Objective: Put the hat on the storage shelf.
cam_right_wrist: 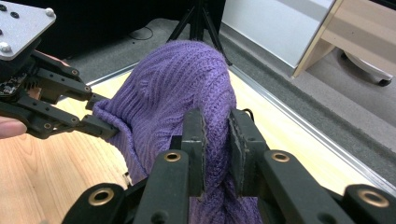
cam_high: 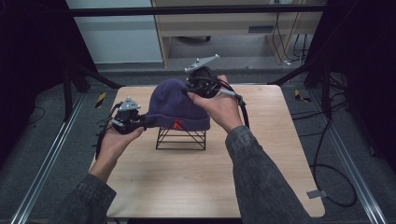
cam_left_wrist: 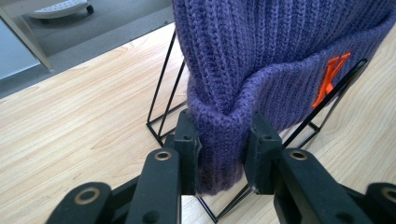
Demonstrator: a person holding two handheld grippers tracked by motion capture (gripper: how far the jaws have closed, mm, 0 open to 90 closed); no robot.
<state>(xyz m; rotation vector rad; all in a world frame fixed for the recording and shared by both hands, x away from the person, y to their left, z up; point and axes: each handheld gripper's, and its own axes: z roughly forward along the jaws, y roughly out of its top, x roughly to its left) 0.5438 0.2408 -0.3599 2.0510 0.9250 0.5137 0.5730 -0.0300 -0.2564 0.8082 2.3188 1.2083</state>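
Two grips on the purple knit beanie (cam_high: 177,105), centre frame over its black wire stand (cam_high: 181,139): left gripper (cam_left_wrist: 223,154) pinches the folded cuff, right gripper (cam_right_wrist: 216,144) the crown. We judge it light, soft, stretchy; the doubled cuff holds best.

Beanie (cam_high: 176,105) hides the wire stand's (cam_high: 181,138) top.
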